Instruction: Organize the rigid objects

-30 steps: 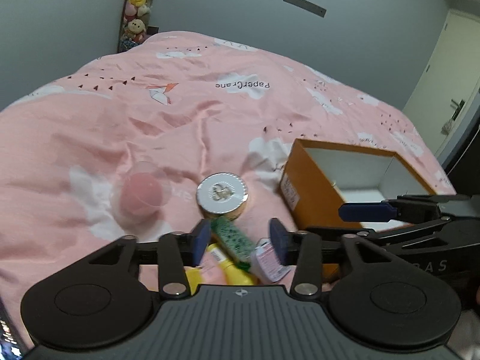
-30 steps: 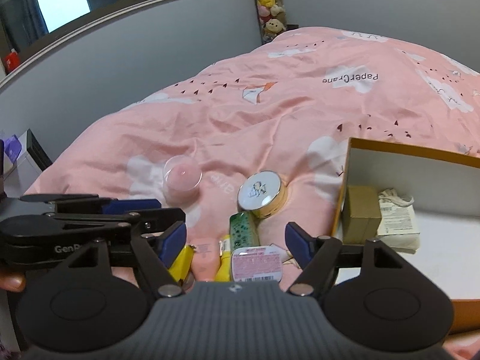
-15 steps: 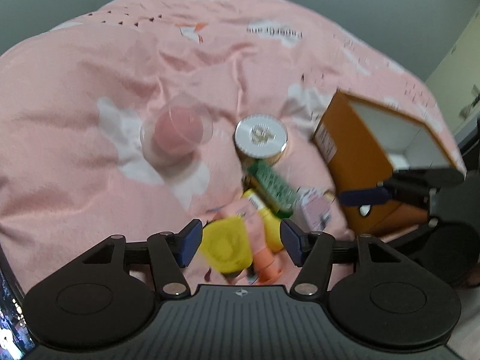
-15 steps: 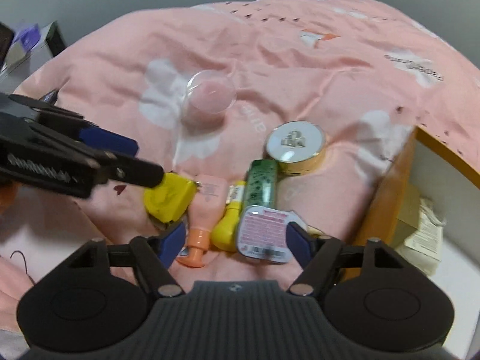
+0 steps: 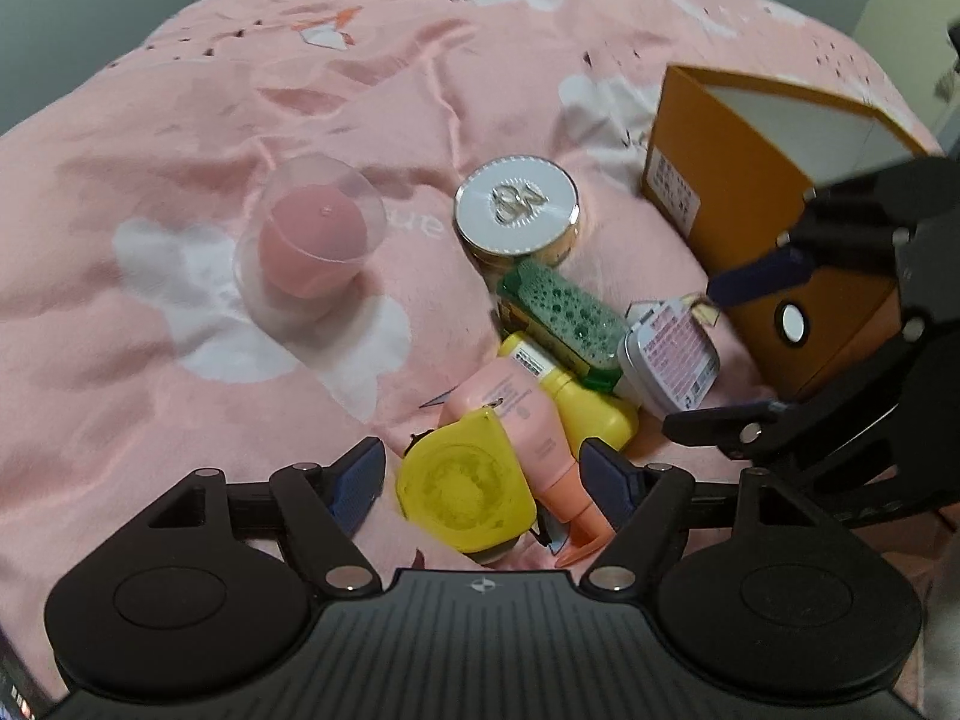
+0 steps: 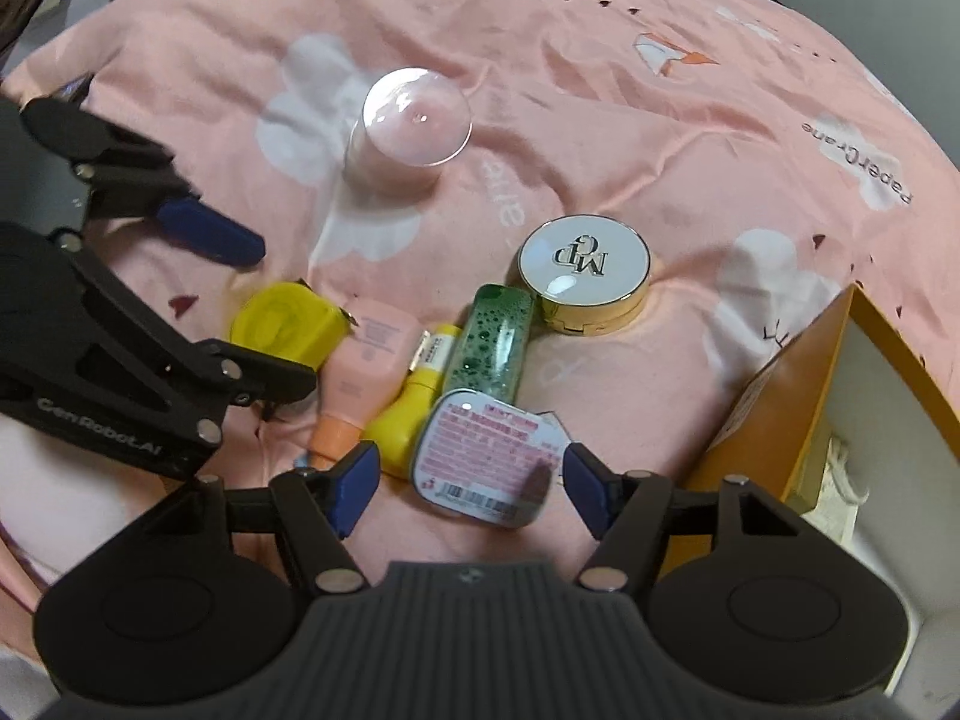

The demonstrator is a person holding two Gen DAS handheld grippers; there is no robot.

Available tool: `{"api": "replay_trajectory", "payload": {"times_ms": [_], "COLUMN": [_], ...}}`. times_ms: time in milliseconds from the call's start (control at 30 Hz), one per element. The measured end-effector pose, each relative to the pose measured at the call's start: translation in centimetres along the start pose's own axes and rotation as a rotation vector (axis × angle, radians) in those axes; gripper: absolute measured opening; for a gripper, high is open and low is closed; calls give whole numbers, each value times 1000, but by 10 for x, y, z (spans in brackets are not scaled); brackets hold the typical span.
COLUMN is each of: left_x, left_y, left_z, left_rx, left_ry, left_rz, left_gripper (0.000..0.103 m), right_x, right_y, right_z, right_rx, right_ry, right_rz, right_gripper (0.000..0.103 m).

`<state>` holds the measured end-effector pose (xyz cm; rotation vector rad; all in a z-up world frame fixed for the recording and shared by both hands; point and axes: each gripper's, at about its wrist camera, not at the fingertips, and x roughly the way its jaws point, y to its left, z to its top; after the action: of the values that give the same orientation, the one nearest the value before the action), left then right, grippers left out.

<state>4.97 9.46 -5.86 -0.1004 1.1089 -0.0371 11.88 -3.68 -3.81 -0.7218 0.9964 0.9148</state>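
Green bottle [image 6: 493,341] lies flat, long axis toward the compact [image 6: 584,272].

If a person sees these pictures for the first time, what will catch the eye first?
Probably the cluster of small items on the pink bedspread: a yellow tape measure between the open left gripper's fingers, and a pink-labelled tin between the open right gripper's fingers. Next, the orange box to the right and the clear cup beyond.
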Motion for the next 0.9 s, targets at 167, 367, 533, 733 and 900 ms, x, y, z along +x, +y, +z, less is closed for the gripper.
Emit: {"api": "replay_trajectory", "payload": {"times_ms": [167,367,533,733,900], "left_x": [12,15,14,7,-3], "left_y": [7,5,0,-1,1], "left_z": [-1,-3,-6,-9,-9], "left_rx": [-14,-1,15,2,-40], "left_ry": [40,46,23,-17,-65], "left_rz": [-3,9,29,23,5], "left_gripper": [73,62,62,61,61], "right_x": [9,25,34,32,14], "right_y": [-3,-6,-15,-17,-11], "right_z": [6,12,13,13,9], "right_rx": [-74,-42,62,131,129], "right_ry": [49,104,120,109,51], "right_rz": [12,5,64,85,53], "right_gripper": [78,79,69,61,61]}}
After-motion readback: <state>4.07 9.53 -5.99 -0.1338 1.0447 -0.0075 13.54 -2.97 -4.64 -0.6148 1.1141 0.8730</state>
